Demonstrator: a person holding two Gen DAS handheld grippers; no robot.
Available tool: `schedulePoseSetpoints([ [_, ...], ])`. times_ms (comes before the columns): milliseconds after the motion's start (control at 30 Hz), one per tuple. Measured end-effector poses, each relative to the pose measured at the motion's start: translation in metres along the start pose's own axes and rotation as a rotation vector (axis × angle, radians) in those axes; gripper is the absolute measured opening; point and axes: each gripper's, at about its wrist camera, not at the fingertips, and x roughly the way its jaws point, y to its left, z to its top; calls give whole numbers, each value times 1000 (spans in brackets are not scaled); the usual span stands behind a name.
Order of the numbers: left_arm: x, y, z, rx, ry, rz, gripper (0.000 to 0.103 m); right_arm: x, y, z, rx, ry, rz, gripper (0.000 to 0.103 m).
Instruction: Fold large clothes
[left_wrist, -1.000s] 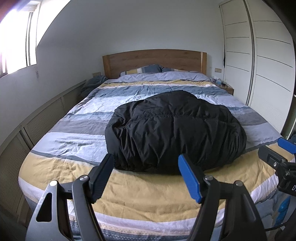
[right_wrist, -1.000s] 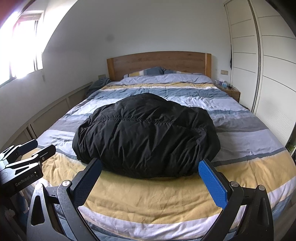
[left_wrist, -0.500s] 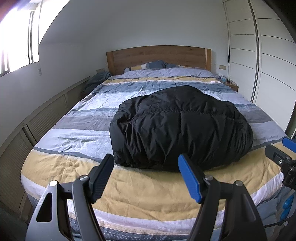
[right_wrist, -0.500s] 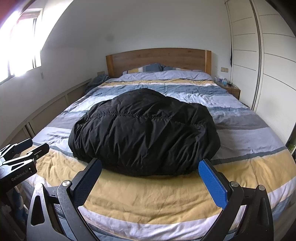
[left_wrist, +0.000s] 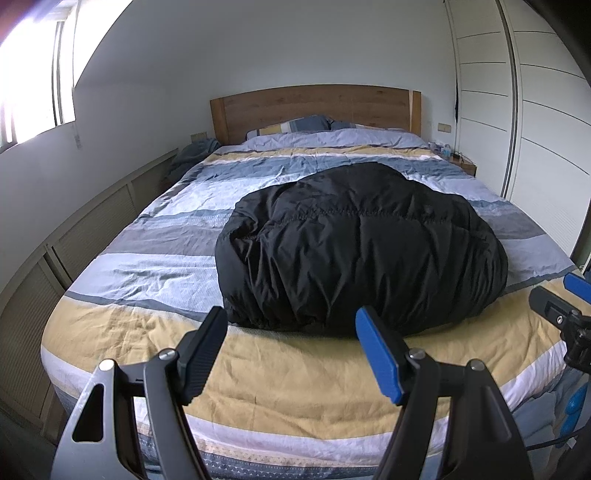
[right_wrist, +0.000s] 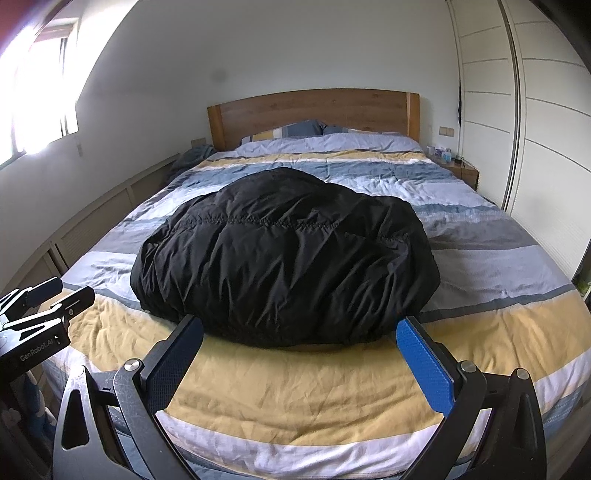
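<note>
1. A black padded jacket (left_wrist: 360, 251) lies in a puffy heap on the striped bed (left_wrist: 122, 321), a little toward the foot end and roughly centred across it. Its near hem rests on the yellow stripe; a stitched seam runs across its top.

2. The left gripper (left_wrist: 291, 350) hovers off the foot of the bed with its jaws apart and nothing between them. The right gripper (right_wrist: 301, 360) is beside it, jaws also wide and empty. Neither touches the jacket.

3. Judged from this, the step in hand is the approach: both tools are lined up on the near hem, and no fold is under way. The jacket looks bundled rather than neatly folded (whether it has had a first fold I cannot tell).

4. The next move probably calls for both grippers to go forward and down to the near edge, one toward each lower corner, and to close on the outer fabric only.

5. The shell looks slick and full of air, so a shallow pinch may slip; a deeper bite at the hem seam would likely hold better.

6. Sleeves and collar are hidden in the heap, so the jacket may need spreading flat before any clean fold.
</note>
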Motion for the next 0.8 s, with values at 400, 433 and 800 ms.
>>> schedulePoseSetpoints([
  [400,7,5,-1,-11,15,-2,71,6,1,-2,-10,18,-6,103],
  [433,7,5,-1,-11,15,-1,71,6,1,-2,-10,19,-6,103],
  [800,7,5,-2,-11,14,0,71,8,0,-3,-12,23,-6,103],
])
